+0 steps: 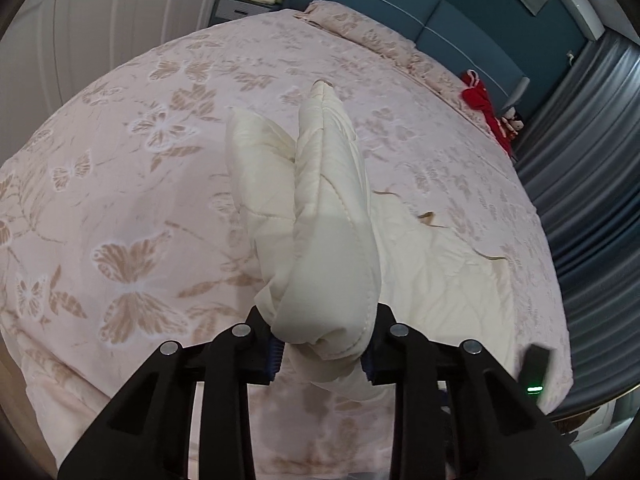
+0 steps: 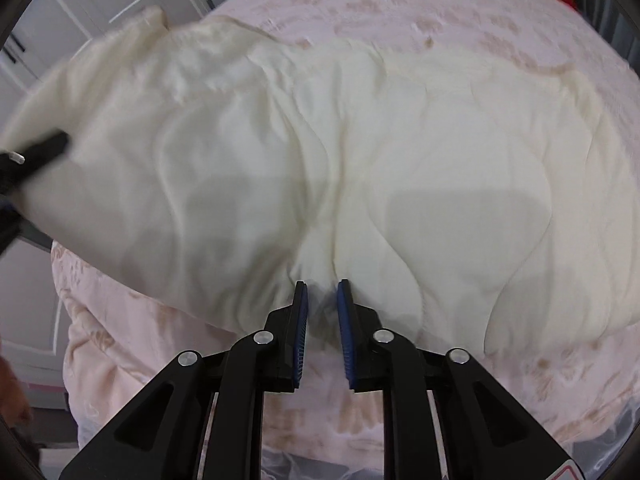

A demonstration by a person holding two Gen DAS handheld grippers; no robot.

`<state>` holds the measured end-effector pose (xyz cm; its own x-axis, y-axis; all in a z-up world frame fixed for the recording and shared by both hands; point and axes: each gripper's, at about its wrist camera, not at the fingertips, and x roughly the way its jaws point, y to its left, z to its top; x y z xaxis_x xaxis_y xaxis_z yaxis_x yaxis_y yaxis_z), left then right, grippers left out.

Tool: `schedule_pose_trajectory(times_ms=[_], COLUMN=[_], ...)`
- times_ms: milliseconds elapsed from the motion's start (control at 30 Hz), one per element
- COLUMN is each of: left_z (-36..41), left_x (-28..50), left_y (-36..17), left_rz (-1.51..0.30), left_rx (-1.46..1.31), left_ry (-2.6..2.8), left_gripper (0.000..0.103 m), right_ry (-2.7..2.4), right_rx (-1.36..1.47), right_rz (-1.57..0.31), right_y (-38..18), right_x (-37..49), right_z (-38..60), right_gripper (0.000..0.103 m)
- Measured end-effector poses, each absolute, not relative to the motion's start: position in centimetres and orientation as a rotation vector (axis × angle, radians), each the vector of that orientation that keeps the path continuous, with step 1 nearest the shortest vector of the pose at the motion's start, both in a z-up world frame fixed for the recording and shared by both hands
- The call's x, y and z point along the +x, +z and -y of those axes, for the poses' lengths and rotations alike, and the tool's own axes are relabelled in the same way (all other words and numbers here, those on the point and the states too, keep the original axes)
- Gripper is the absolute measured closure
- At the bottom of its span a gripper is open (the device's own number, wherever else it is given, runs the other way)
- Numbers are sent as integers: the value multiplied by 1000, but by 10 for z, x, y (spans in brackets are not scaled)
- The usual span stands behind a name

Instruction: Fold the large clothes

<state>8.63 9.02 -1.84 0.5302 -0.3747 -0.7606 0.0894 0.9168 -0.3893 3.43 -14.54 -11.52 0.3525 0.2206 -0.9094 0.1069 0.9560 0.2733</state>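
A: What does each gripper hold?

B: The left gripper (image 1: 324, 350) is clenched on a bunched corner of the cream quilted garment (image 2: 320, 168), raised clear of the bed (image 1: 120, 200); a padded sleeve-like part (image 1: 328, 152) stands up just beyond its tips. The right gripper (image 2: 323, 312) has its blue ribbed pads (image 2: 346, 332) close together at the garment's near hem, with a pinch of cloth between the tips. The grip there looks slight; I cannot tell how firmly it bites.

A: Where does the garment lie?

B: Spread on the pink butterfly-print bedspread directly ahead of the right gripper, its far-left part lifted by the left one.

A: Material and shape?

B: Smooth, faintly glossy cloth, stitched in wavy quilting lines, puffy with filling, rounded at the edges.

A: How will it handle?

B: Probably light but bulky, soft and springy; folds may reopen, and the slick surface may slide between the pads. Stitched hems and corners, where layers bunch, look the safest places to take hold.
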Motion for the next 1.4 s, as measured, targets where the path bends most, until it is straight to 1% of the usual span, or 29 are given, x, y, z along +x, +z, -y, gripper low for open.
schedule_pose_trajectory(times_ms=[100,233,500,667,800,967,1067,1200,1400], left_z=[-72,-41,5,23,49,98,132,164,192], left_x=[79,69,62,61,57,45,39,33,24], left_y=[-9,5,17,24,24,13,-3,-26,-54], left_rz=[-967,-953,-938,-930,-931,-932,-956,-999,-1040], left_rx=[-284,-206,-113,-68,-11,74,127,180,247], left_ry=[-300,-337,-376,-382,-404,-463,-494,-519,-521], left_gripper=[76,76,76,76,76,77,77,77,77], right_ry=[88,92,107,140,109,-29,-103,-149,-165], right_rx=[346,308,321,389,386,418,426,448,460], right_rz=[-1220,-1228,-1223,-1206,-1175,-1160,-1154,-1153,-1154], right_y=[-126,-132,-133,-116,-102,-102,-106,-112,-120], right_x=[40,46,45,26,-1,-38,-55,-73,-89], right_z=[149,146,150,169,197,256,281,300,312], right_gripper=[90,90,91,92,92,91,90,90,90])
